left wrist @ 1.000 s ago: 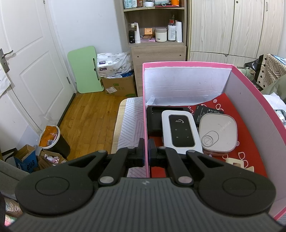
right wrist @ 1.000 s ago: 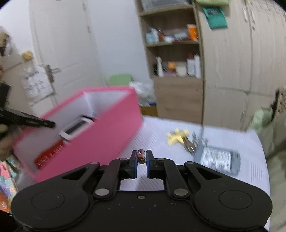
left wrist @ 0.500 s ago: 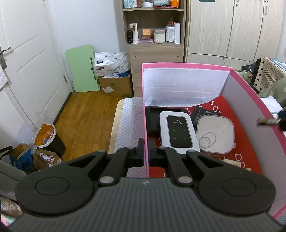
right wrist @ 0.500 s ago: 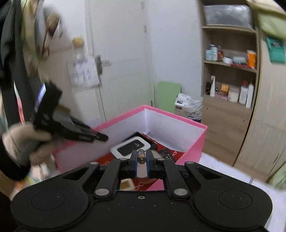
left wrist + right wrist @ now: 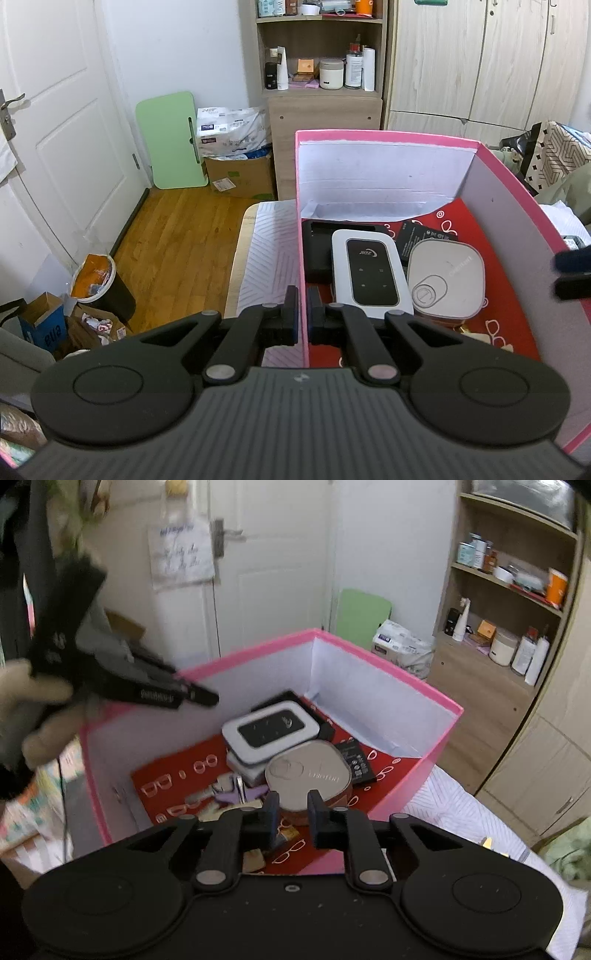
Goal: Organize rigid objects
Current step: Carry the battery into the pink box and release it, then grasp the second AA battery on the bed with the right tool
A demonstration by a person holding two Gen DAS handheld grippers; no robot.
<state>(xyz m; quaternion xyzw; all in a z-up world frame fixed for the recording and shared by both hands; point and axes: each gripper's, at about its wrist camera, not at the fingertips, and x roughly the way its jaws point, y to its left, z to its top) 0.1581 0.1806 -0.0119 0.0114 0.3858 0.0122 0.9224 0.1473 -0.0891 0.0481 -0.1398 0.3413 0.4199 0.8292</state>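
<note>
The pink box [image 5: 301,229] is kept clamped by the left gripper [image 5: 302,317] while the right gripper [image 5: 291,812], just opened and empty above it, must be withdrawn for another object.

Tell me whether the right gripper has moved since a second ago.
Yes. The right gripper swung leftward from over the table to above the pink box, toward the white door. Its fingers have just opened; no battery shows between them.

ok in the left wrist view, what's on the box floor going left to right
black case → white pocket router → rounded grey-white device
</note>
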